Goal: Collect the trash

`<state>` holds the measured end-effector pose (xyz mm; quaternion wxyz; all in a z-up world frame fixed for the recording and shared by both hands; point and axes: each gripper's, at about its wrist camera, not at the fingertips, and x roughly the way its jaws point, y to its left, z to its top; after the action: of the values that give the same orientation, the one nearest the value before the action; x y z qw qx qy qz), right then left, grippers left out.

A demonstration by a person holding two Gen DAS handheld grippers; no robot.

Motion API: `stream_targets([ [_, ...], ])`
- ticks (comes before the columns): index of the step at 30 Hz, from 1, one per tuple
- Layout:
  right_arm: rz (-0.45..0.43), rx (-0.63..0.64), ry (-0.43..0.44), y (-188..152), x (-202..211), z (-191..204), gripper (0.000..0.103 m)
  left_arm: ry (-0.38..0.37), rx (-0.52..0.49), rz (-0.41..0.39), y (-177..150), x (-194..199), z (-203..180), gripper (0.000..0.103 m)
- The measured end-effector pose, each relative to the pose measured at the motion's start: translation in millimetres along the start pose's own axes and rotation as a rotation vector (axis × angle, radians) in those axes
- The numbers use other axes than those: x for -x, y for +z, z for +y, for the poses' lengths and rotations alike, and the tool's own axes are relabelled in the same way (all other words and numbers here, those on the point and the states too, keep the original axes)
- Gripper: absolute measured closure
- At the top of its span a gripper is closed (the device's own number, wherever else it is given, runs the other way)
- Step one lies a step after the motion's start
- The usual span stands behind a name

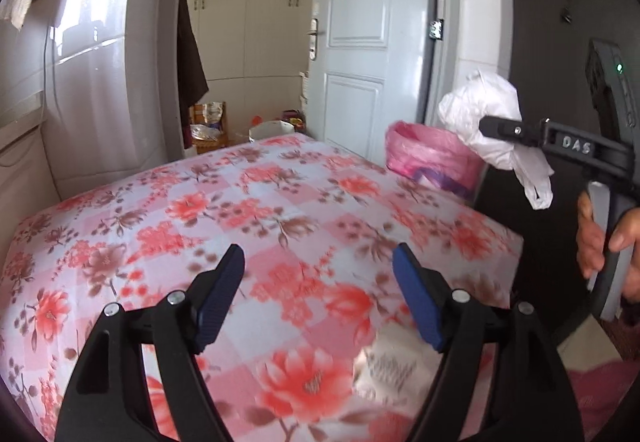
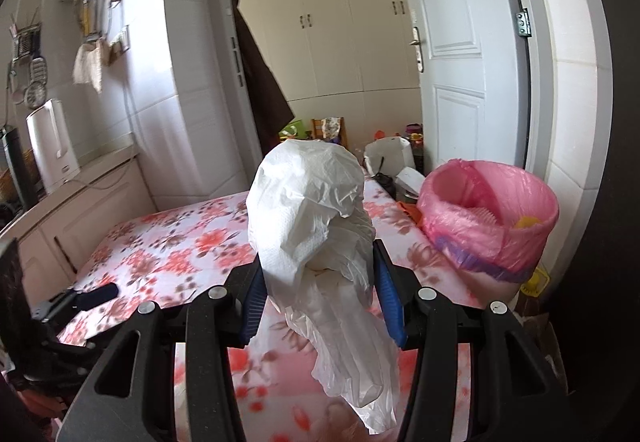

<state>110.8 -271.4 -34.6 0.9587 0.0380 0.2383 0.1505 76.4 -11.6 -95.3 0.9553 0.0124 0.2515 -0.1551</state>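
My right gripper [image 2: 320,294] is shut on a white wad of plastic bag and tissue [image 2: 312,209], whose tail hangs down below the pads. It holds the wad above the floral tablecloth [image 2: 172,242], left of the pink-lined bin [image 2: 488,217]. The left wrist view shows the same wad [image 1: 480,113] in the right gripper [image 1: 496,129], in front of the bin [image 1: 428,157]. My left gripper [image 1: 318,294] is open low over the table, with nothing between its pads. A blurred crumpled paper [image 1: 384,366] lies on the cloth just by its right finger.
A hand [image 1: 600,238] grips the right gripper's handle. The bin stands at the table's far right corner beside a white door [image 2: 460,61]. A white kettle [image 2: 52,145] sits on the counter at left. Bags and containers [image 2: 384,153] lie beyond the table's far edge.
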Motion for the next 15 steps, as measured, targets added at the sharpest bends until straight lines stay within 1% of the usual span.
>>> stream_targets([
  [3,0.025,0.044,0.022,-22,14,17,0.055,-0.046,-0.006,0.021,-16,1,-5,0.029],
  [5,0.039,0.059,0.042,-36,22,26,0.055,-0.05,-0.036,0.026,-24,3,-14,0.029],
  [8,0.061,0.086,0.06,-52,29,39,0.055,-0.071,-0.076,0.027,-34,6,-27,0.024],
  [10,0.071,0.108,0.062,-57,31,44,0.055,-0.08,-0.101,0.031,-38,6,-33,0.022],
  [12,0.066,0.101,0.067,-56,32,44,0.055,-0.083,-0.123,0.041,-42,5,-38,0.02],
  [15,0.052,0.093,0.063,-52,33,41,0.055,-0.103,-0.136,0.071,-51,-1,-43,0.02],
])
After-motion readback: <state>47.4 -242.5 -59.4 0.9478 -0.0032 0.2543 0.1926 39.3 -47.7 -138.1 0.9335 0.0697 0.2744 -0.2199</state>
